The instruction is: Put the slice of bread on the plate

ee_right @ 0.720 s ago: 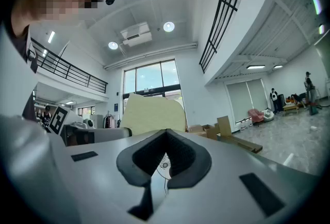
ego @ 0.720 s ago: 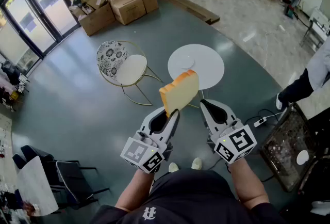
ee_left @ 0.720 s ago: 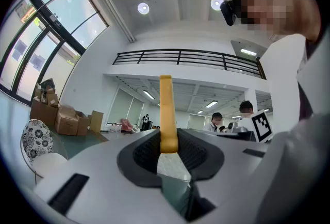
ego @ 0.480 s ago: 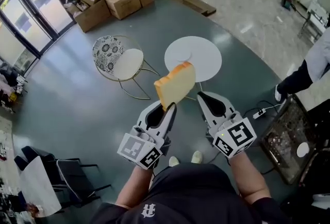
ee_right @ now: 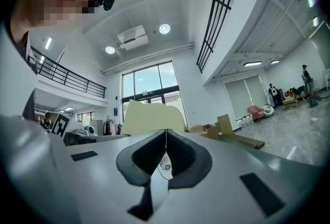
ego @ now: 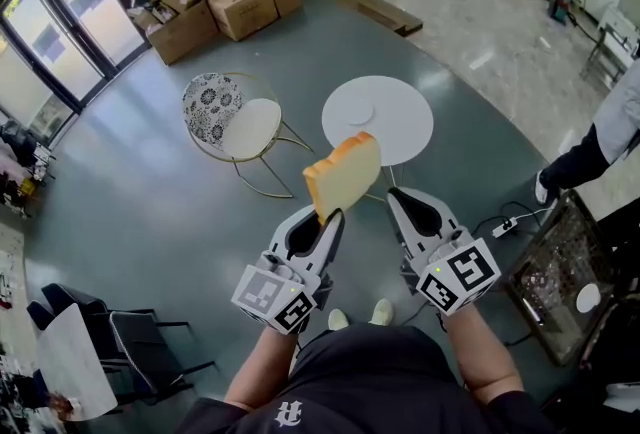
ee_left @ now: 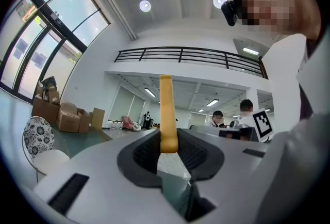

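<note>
Head view: the left tongs (ego: 326, 222) are clamped on the lower edge of the slice of bread (ego: 343, 176), which stands up from them in the air, its pale face turned toward the right and its orange crust along the top. The right tongs (ego: 398, 199) sit just beside it, level, with nothing in them. Beyond both stands a round white bench (ego: 400, 132) on thin legs. On it lies a small white plate (ego: 360, 112), hard to pick out against the white top. The slice is not on the plate; in the picture its upper corner only overlaps the bench's near edge. A chair (ego: 235, 127) with a patterned back stands left of the bench, and cardboard boxes (ego: 215, 7) lie farther back on the grey floor (ego: 150, 212).

Left gripper view: the slice (ee_left: 165, 109) shows edge-on as a narrow yellow strip rising straight from between the dark pads (ee_left: 193, 153). The jaws are pressed on its bottom end from both sides. People sit in the background at right.

Right gripper view: the jaws of the right tongs (ee_right: 166, 138) are together, with only a thin seam between the pads and nothing held. Just behind their tips, the broad pale face of the slice (ee_right: 152, 117) rises.
</note>
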`<act>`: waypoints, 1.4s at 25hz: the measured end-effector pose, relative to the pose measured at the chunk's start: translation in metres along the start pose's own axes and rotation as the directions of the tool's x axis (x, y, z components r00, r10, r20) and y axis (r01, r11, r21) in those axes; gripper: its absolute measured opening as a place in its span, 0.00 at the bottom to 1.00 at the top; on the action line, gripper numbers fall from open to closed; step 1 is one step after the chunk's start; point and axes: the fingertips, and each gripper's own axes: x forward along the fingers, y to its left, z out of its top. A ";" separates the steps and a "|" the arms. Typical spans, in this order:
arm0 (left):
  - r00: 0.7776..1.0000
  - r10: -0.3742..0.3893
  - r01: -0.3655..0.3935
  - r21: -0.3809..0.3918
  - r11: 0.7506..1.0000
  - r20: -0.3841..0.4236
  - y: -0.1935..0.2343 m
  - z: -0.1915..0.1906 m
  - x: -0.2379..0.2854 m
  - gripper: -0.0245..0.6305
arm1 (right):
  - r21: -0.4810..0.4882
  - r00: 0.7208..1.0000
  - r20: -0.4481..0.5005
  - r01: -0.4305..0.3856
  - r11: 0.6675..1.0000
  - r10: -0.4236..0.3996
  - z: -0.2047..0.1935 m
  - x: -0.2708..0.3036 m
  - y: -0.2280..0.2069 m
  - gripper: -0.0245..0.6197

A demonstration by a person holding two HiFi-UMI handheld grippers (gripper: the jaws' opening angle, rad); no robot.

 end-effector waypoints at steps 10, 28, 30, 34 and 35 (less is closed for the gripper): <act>0.999 0.005 -0.005 0.005 1.000 -0.031 0.002 -0.015 0.010 0.17 | 0.003 1.000 0.022 0.004 1.000 -0.004 -0.006 -0.007 -0.009 0.05; 0.993 0.111 -0.111 0.024 0.994 -0.034 -0.006 -0.019 0.037 0.17 | 0.032 0.999 0.046 -0.022 0.999 0.021 0.001 -0.037 -0.059 0.05; 0.993 0.109 -0.109 0.020 0.994 -0.039 -0.007 -0.024 0.041 0.17 | 0.032 0.998 0.052 -0.020 0.999 0.019 0.002 -0.036 -0.064 0.05; 0.993 0.105 -0.105 0.009 0.994 -0.053 -0.007 -0.029 0.050 0.17 | 0.035 0.998 0.060 -0.012 0.999 0.010 0.004 -0.035 -0.074 0.05; 0.993 0.102 -0.101 0.009 0.995 -0.054 -0.007 -0.029 0.053 0.17 | 0.035 0.998 0.061 -0.010 0.999 0.008 0.004 -0.035 -0.077 0.05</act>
